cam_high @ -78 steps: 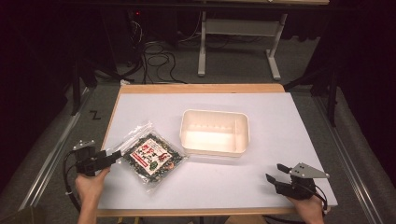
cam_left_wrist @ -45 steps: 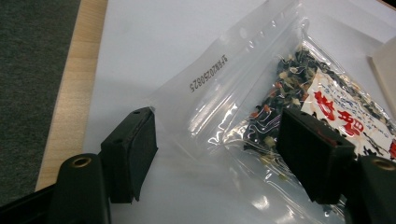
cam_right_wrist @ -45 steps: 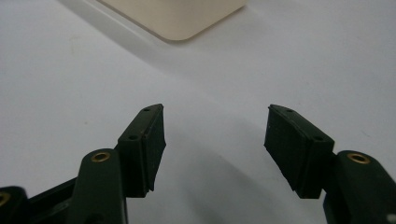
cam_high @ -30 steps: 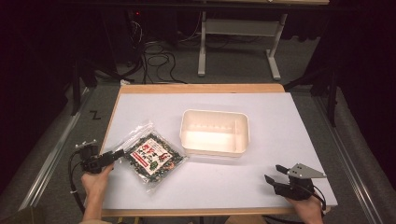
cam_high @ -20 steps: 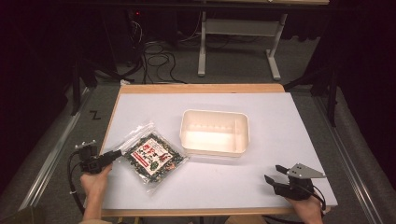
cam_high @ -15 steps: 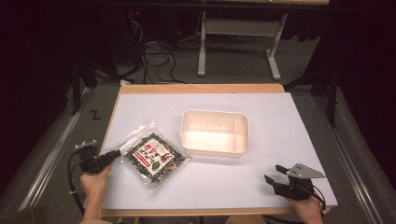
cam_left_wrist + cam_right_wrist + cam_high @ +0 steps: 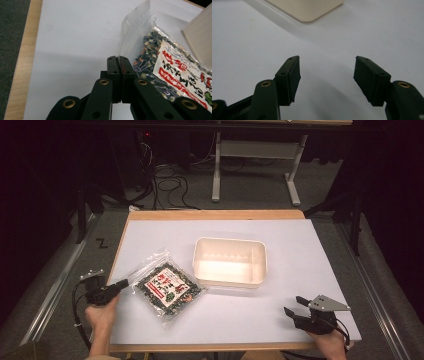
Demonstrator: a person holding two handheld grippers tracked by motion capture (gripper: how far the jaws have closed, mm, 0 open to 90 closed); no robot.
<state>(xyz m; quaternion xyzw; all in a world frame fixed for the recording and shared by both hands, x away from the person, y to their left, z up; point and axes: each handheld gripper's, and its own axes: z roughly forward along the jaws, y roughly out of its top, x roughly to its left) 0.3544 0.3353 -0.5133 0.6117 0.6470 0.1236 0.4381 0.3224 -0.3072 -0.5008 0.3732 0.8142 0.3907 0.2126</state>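
A clear bag of dark dried mix with a red and white label (image 7: 169, 287) lies flat on the white table, left of a cream plastic tub (image 7: 263, 265). My left gripper (image 7: 122, 283) sits at the bag's left corner. In the left gripper view its jaws (image 7: 118, 58) have just been closing and now pinch the bag's (image 7: 175, 67) clear sealed edge between their pads. My right gripper (image 7: 294, 306) rests near the table's front right edge, open with nothing between its fingers (image 7: 327, 72); the tub's corner (image 7: 307, 8) lies beyond it.
The white table top (image 7: 300, 235) has a wooden rim (image 7: 215, 214) along its far edge. The tub (image 7: 200, 37) stands empty just right of the bag. A metal stand and cables are on the floor behind the table.
My left gripper edged up to the bag's left corner and its jaws went from open to shut on the clear edge. The right gripper and the tub stayed still.
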